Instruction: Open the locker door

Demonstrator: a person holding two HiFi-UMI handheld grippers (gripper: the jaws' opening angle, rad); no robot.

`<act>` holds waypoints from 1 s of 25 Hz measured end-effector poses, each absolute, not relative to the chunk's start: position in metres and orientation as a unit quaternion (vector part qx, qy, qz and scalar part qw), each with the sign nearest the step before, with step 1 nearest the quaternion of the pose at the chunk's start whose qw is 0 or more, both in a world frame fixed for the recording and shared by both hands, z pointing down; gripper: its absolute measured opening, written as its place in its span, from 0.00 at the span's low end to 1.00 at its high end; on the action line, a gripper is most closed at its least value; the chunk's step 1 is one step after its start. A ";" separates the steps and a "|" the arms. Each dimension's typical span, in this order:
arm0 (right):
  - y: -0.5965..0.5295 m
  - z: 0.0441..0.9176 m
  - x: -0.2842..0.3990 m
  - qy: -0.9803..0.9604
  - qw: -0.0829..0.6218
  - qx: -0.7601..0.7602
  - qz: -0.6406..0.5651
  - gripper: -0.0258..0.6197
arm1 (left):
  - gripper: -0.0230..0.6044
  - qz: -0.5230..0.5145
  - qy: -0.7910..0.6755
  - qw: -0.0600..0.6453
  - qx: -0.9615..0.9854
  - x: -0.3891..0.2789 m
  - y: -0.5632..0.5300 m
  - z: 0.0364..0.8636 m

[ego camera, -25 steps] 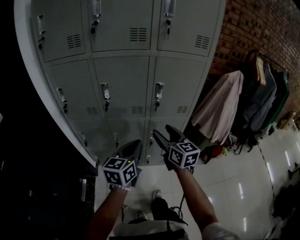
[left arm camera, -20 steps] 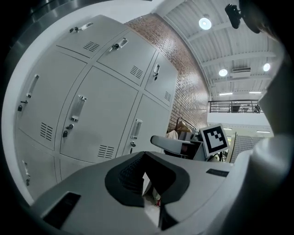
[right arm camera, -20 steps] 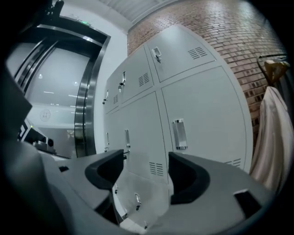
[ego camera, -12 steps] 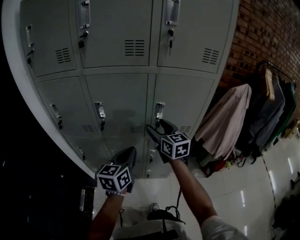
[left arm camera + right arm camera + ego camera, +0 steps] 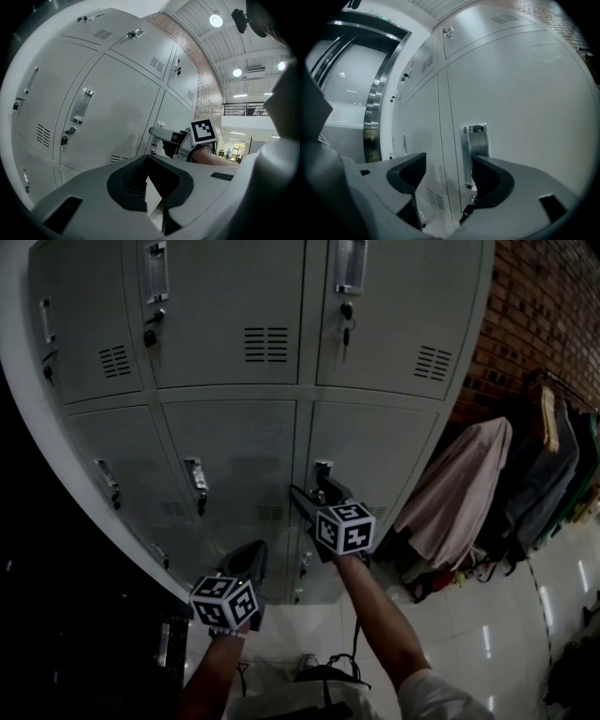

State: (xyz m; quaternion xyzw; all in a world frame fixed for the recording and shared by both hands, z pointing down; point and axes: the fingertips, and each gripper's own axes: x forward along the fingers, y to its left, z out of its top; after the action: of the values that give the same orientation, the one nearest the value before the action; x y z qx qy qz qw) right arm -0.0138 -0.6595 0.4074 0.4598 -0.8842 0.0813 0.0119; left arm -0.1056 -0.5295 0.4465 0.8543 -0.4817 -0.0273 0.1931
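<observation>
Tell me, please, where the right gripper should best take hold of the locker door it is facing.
Grip the upright metal handle by the locker door's left edge. Come straight at the door, with the open right gripper shifted right so its jaws straddle the narrow plate's long sides.

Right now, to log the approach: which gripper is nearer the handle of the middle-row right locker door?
Right. The right gripper, fingers open, is right at the handle; the left gripper, shut, hangs lower and to its left, apart from it.
</observation>
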 end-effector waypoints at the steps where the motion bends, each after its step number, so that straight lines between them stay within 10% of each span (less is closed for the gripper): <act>1: -0.661 0.407 -0.015 -0.885 0.012 0.459 0.081 0.56 | 0.02 -0.027 -0.482 0.193 0.854 -0.106 -0.530 0.447; 25: -0.558 0.407 0.017 -0.854 0.038 0.515 0.058 0.48 | 0.02 -0.018 -0.416 0.210 0.885 -0.088 -0.458 0.452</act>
State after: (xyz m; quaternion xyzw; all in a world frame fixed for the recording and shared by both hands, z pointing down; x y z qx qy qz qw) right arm 0.0168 -0.5582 0.4067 0.5151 -0.8543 0.0580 0.0377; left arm -0.0879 -0.4584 0.4522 0.8847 -0.4159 -0.0180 0.2100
